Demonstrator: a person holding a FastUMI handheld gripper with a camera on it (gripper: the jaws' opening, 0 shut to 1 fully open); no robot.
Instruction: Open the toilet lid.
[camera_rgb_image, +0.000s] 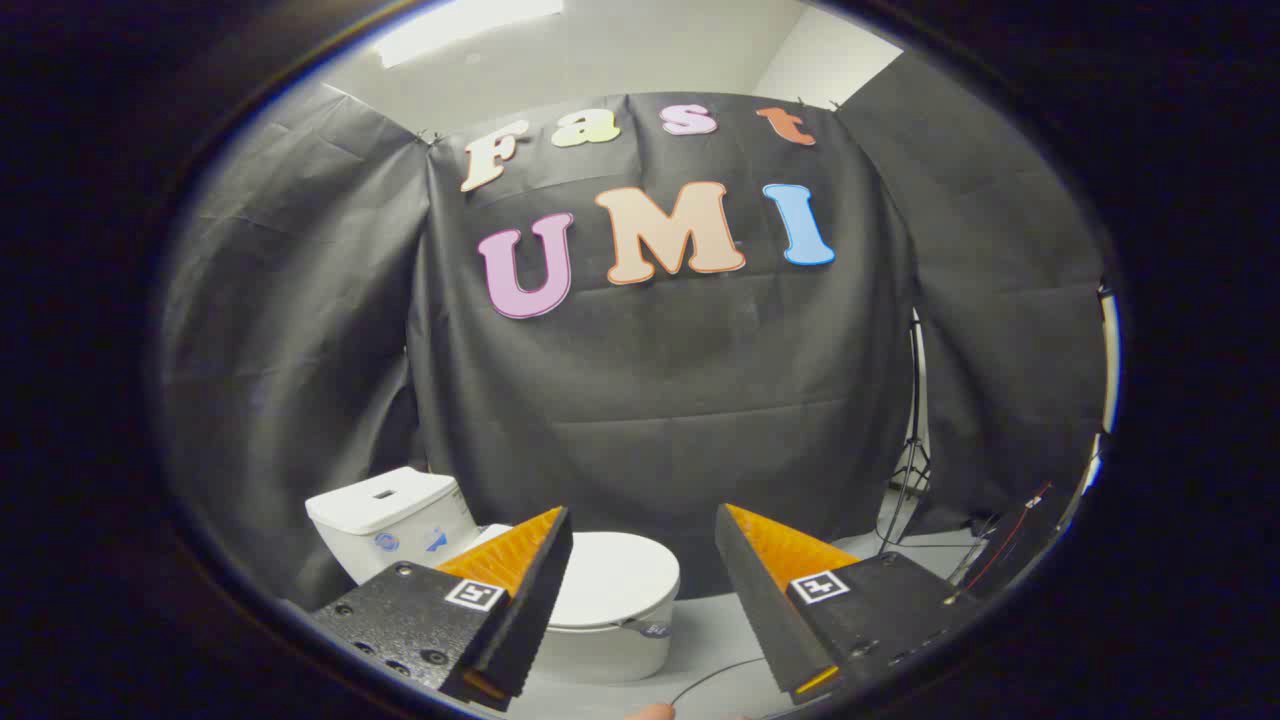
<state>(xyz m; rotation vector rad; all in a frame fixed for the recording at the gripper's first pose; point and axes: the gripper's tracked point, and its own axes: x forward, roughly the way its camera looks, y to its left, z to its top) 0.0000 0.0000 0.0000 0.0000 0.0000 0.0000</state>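
Gripper view: gripper (643, 520) held up off the floor (720, 640), jaws wide apart, nothing between them. Toilet (560, 590) sits beyond the fingers, low against the black cloth wall (660, 400). Lid (610, 575) is down flat on the bowl, showing in the gap and partly hidden behind the left finger (515, 590). Tank (390, 515) sits behind the bowl, off to the left. Right finger (775, 590) is clear of the toilet. A tripod stand (912, 440) is at the right by the cloth, and a thin cable (715, 675) lies on the floor.
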